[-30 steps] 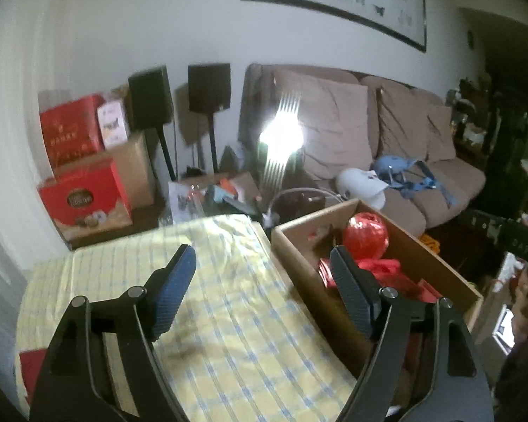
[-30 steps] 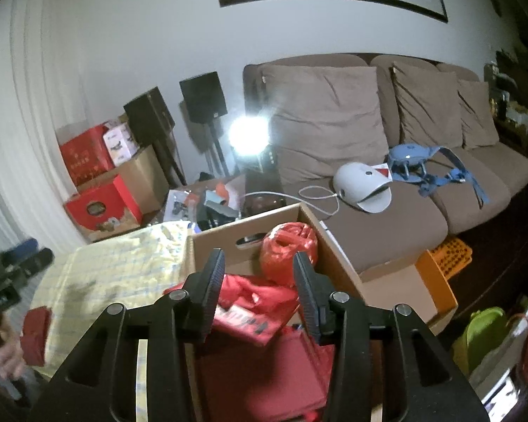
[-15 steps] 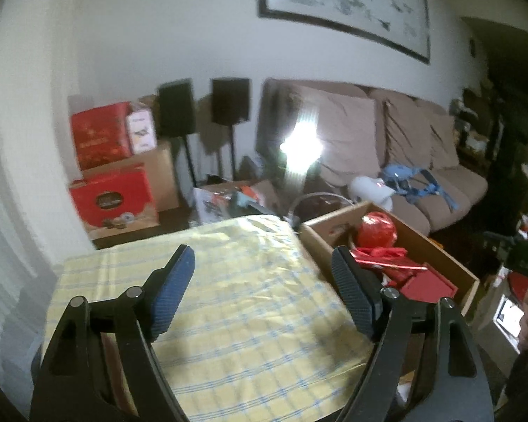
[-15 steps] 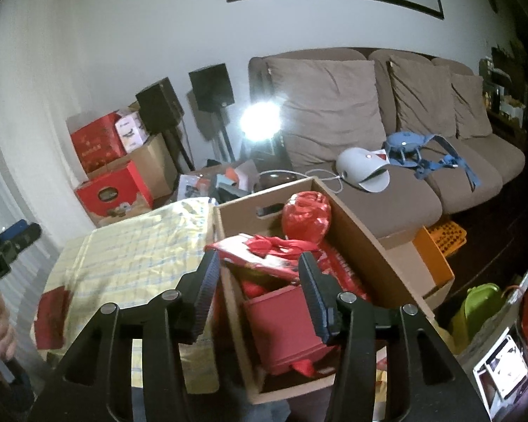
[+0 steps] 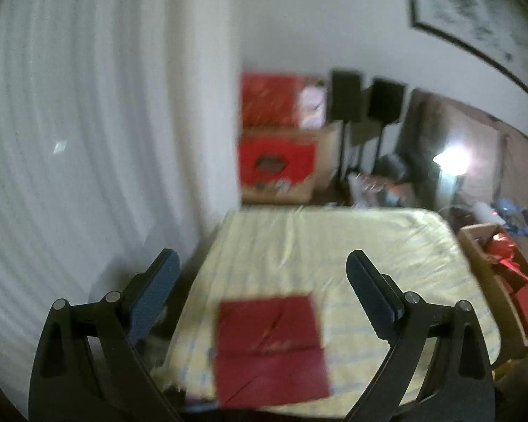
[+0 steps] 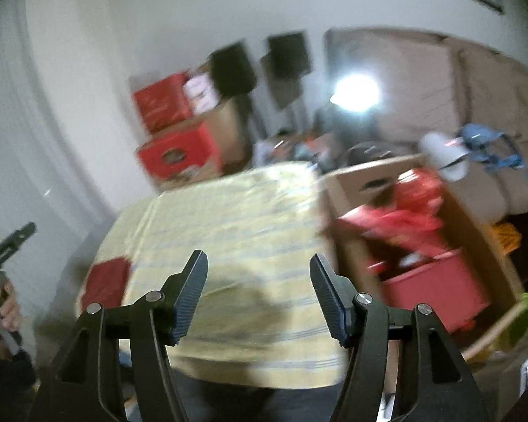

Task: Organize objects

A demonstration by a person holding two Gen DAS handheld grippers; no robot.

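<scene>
A flat red envelope (image 5: 271, 348) lies on the yellow checked tablecloth (image 5: 334, 239) near the table's front left corner. My left gripper (image 5: 264, 267) hovers over it, jaws opening wide, nothing between them. In the right wrist view the same envelope (image 6: 105, 281) shows at the table's left edge. My right gripper (image 6: 258, 263) hangs above the cloth's near side, jaws opening and empty. A cardboard box (image 6: 482, 232) full of red items (image 6: 415, 218) stands to the right of the table. Both views are blurred.
A white curtain (image 5: 88, 140) hangs left of the table. Red gift boxes (image 5: 278, 165) and black speakers (image 5: 366, 100) stand behind it. A beige sofa (image 6: 475, 81) with a white helmet-like object (image 6: 443, 158) lies to the right. A hand (image 6: 0, 313) holds the left gripper.
Both grippers have swung left, away from the cardboard box and over the table. Both sets of jaws stand wider than before. The red envelope has come into the left wrist view.
</scene>
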